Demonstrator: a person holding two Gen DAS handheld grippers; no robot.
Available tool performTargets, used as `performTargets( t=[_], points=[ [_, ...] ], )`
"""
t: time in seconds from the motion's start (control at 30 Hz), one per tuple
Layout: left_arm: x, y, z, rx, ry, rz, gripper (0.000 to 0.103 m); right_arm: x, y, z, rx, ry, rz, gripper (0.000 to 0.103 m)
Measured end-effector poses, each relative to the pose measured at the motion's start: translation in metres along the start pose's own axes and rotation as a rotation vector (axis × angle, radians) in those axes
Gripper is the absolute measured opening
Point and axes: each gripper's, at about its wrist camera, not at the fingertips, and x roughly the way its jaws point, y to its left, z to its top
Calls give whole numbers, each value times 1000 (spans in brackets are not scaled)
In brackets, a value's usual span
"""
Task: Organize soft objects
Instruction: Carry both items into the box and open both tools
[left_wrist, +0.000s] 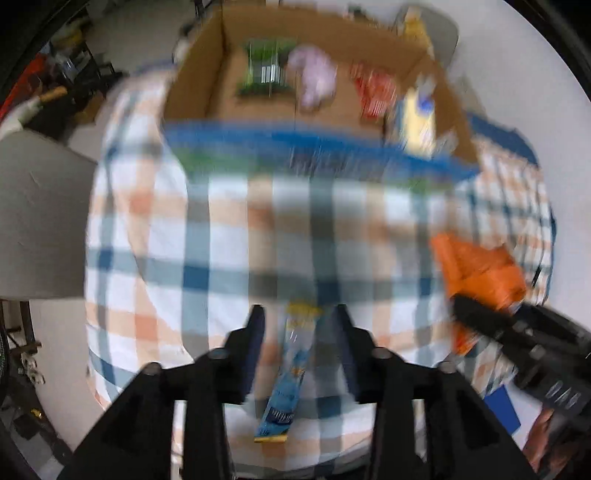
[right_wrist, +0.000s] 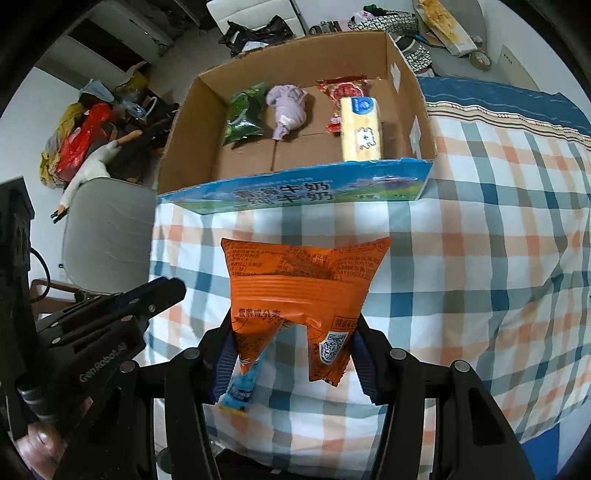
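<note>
My right gripper (right_wrist: 291, 343) is shut on an orange snack packet (right_wrist: 299, 288) and holds it above the checked cloth, in front of the cardboard box (right_wrist: 295, 184). The packet also shows at the right of the blurred left wrist view (left_wrist: 476, 273). My left gripper (left_wrist: 299, 321) is open, its fingers either side of a blue packet (left_wrist: 288, 373) that lies on the cloth; that packet peeks out under the orange one (right_wrist: 240, 387). The box holds a green packet (right_wrist: 243, 114), a purple soft toy (right_wrist: 288, 107), a red packet (right_wrist: 340, 92) and a yellow pack (right_wrist: 360, 129).
The checked cloth (right_wrist: 461, 258) covers the table. A grey chair (right_wrist: 107, 229) stands at the left beside it. Clutter and bags (right_wrist: 85, 140) lie on the floor beyond. The left gripper's body (right_wrist: 110, 325) is close at the right gripper's left.
</note>
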Motion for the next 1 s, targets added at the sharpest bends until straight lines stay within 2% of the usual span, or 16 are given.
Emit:
performTargets(
  t=[0.17, 0.27, 0.3, 0.33, 0.43, 0.47, 0.57, 0.9, 1.0],
  points=[
    [69, -5, -26, 30, 208, -35, 40, 38, -23, -10, 50, 77, -33, 57],
    [102, -13, -43, 68, 286, 3, 40, 55, -34, -16, 70, 111, -42, 57],
    [109, -15, -47, 86, 285, 36, 39, 59, -37, -18, 74, 118, -49, 57],
    [114, -17, -50, 97, 274, 74, 39, 63, -39, -20, 77, 126, -54, 57],
    [116, -17, -50, 89, 245, 119, 19, 71, -44, -23, 78, 139, -73, 57],
    [112, -17, -49, 83, 228, 116, 15, 73, -45, -23, 79, 143, -74, 57],
    [94, -20, -45, 79, 168, 128, 13, 72, -45, -24, 74, 137, -80, 57],
    [-26, -32, -12, 27, -84, -2, 13, 38, -25, -16, 55, 70, -20, 57],
    [-61, -28, 11, 35, -141, -24, 13, 20, -15, -8, 41, 37, 10, 57]
  ],
)
